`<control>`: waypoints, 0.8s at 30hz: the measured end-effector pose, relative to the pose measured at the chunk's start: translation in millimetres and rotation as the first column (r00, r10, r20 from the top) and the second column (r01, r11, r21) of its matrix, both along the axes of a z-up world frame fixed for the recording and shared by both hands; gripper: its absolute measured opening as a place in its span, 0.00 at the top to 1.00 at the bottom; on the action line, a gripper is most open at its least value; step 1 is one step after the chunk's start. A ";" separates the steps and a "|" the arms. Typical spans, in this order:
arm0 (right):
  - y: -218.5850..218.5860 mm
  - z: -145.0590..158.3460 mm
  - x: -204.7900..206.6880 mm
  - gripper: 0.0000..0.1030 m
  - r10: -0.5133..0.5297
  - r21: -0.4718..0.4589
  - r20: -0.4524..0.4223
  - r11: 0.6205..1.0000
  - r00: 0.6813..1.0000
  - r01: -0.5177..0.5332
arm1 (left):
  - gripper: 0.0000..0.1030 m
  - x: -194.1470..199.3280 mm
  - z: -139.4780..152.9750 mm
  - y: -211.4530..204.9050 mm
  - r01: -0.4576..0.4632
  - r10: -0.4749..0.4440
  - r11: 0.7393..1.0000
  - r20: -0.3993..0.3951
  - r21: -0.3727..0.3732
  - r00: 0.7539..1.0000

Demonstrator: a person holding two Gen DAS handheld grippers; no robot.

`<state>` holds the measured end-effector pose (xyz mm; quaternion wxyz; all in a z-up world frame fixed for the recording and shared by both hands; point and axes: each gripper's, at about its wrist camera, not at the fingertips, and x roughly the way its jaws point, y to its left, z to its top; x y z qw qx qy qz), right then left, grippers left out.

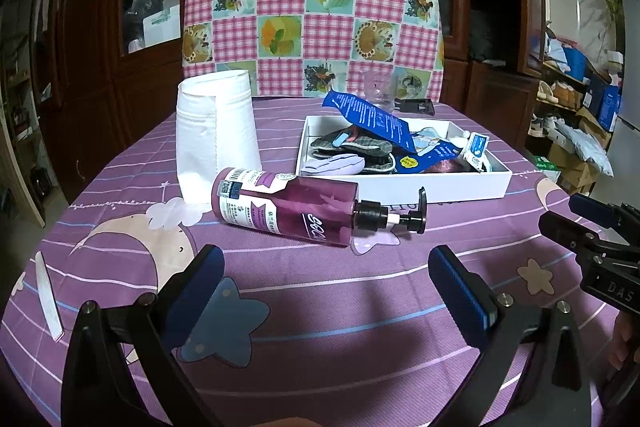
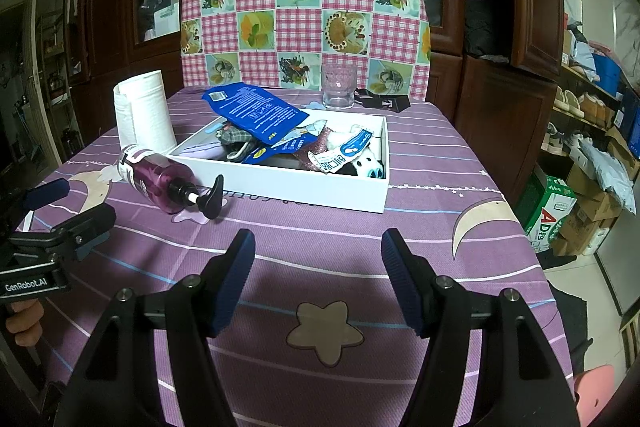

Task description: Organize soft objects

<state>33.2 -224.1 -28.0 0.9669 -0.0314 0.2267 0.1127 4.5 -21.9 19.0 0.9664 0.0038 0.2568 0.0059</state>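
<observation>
Left gripper (image 1: 326, 267) and right gripper (image 2: 318, 251) both released, grasping nothing, above the purple tablecloth (image 2: 420, 227); soft items piled in the white tray (image 2: 280, 183); pump bottle (image 1: 288, 205) lying beside it.

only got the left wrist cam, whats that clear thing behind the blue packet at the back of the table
observer: A drinking glass, upright on the tablecloth just beyond the white tray, apart from it.
operator: anything soft in the trays right end, the wall blocks me
observer: Yes, a black-and-white plush toy lies in the near right corner, beside a small blue-and-white packet.
operator: and my other hand, holding anything
observer: No, the right gripper is open and empty above the tablecloth.
</observation>
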 end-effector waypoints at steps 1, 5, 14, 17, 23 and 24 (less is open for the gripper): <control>0.1 0.1 0.0 0.36 0.000 0.000 0.000 1.000 1.000 0.000 | 0.00 -0.1 0.0 0.1 0.000 0.000 1.000 -0.001 0.000 1.000; 0.1 0.0 0.1 0.36 0.000 0.000 0.000 1.000 1.000 0.000 | 0.00 0.0 0.0 0.2 -0.001 0.001 1.000 0.000 0.001 1.000; -0.8 -0.5 0.4 0.36 0.000 -0.001 -0.001 1.000 1.000 0.000 | 0.00 2.0 -2.1 -2.4 0.002 -0.002 1.000 -0.009 0.016 1.000; 0.0 0.2 0.4 0.36 0.000 -0.001 0.001 1.000 1.000 0.000 | 0.00 1.0 -1.5 -3.4 -0.001 0.001 1.000 -0.005 0.018 1.000; 0.2 0.5 0.3 0.36 0.000 -0.001 0.000 1.000 1.000 0.000 | 0.00 0.8 -1.9 -3.3 -0.006 0.007 1.000 -0.007 0.018 1.000; -1.0 -0.2 0.4 0.36 0.000 -0.001 -0.001 1.000 1.000 0.000 | 0.00 1.2 -2.1 -3.5 -0.006 0.006 1.000 -0.008 0.018 1.000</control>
